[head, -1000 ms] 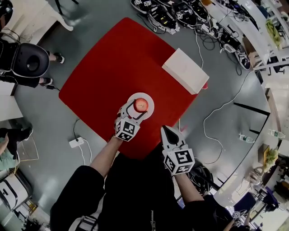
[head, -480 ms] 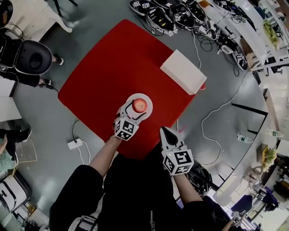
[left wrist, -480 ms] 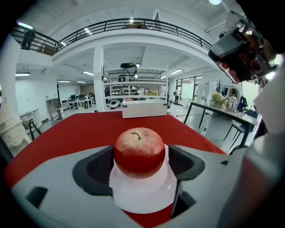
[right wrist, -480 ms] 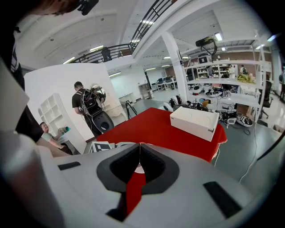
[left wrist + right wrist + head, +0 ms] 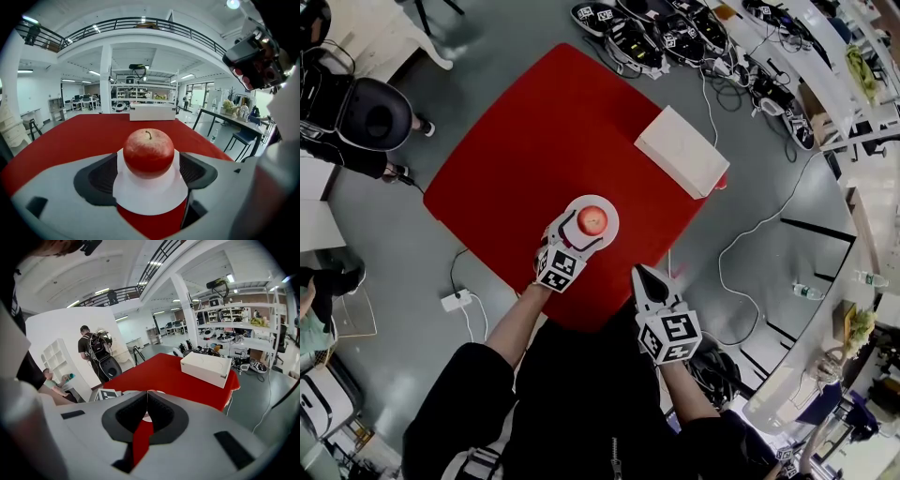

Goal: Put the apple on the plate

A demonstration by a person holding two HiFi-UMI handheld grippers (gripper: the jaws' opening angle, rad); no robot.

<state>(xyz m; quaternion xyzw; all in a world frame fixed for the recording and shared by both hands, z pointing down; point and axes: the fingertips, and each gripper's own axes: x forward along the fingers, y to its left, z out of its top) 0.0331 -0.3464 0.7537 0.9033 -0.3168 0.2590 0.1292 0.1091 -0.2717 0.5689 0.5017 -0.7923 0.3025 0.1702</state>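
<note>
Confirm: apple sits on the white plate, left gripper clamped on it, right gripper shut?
Not clamped: in the left gripper view the left gripper has its jaws opening, clear of the apple between them. Apple on the plate, right gripper shut: correct.

The right gripper [image 5: 147,393], jaws together, faces a white box [image 5: 206,367] on the red table [image 5: 161,373].

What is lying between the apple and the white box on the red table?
Between the apple and the white box lie only the rim of the plate and bare red tablecloth, as the head view and left gripper view show.
</note>
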